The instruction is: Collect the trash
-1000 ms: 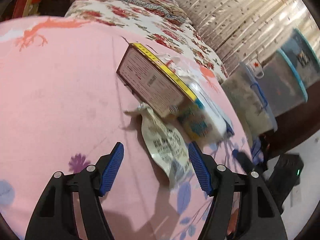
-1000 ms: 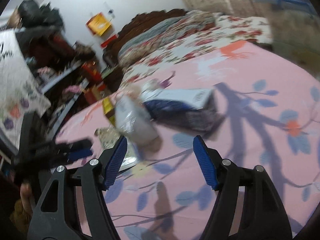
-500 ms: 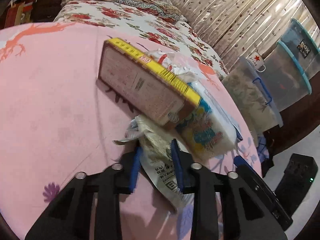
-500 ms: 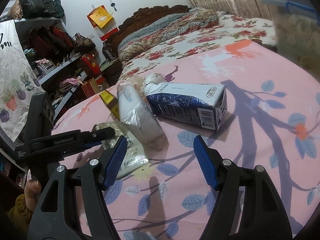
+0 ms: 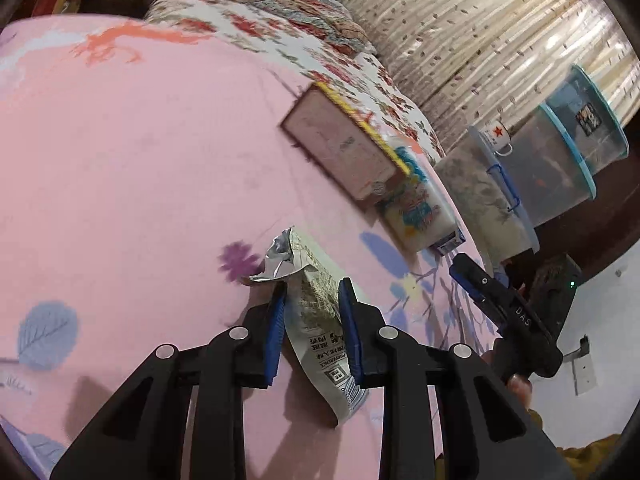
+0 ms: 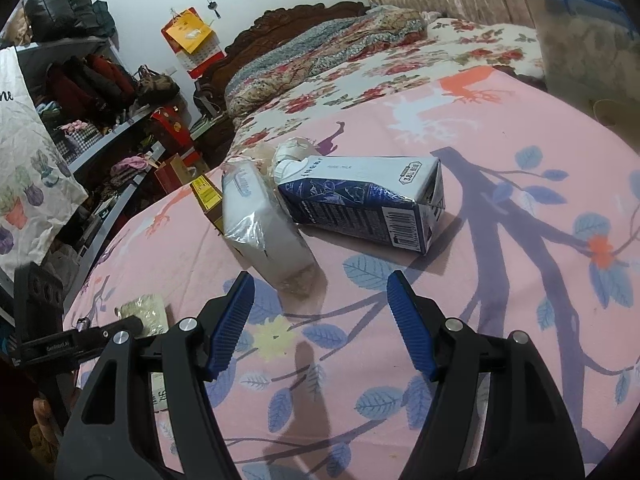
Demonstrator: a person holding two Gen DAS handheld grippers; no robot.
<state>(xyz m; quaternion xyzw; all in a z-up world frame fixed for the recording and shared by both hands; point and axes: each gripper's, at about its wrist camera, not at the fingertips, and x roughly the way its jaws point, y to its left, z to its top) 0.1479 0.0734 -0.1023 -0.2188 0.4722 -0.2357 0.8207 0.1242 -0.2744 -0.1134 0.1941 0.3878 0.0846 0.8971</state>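
Note:
My left gripper (image 5: 310, 304) is shut on a crumpled snack wrapper (image 5: 316, 300) and holds it just above the pink sheet (image 5: 120, 160); the wrapper also shows in the right wrist view (image 6: 146, 312). A yellow-edged box (image 5: 340, 152) leans on a white tissue pack (image 5: 420, 208) further off. My right gripper (image 6: 320, 320) is open and empty, just short of the tissue pack (image 6: 264, 232). A blue and white milk carton (image 6: 368, 204) lies on its side behind it, with crumpled paper (image 6: 292, 150) at its top.
Clear storage bins (image 5: 540, 176) with a white mug (image 5: 498, 138) on one stand beyond the bed's edge. A floral quilt (image 6: 340, 48) covers the far bed. Shelves of clothes and bags (image 6: 80, 92) stand on the left.
My left gripper closed on the wrapper and pulled it back from under the box. My right gripper stayed open and edged closer to the tissue pack.

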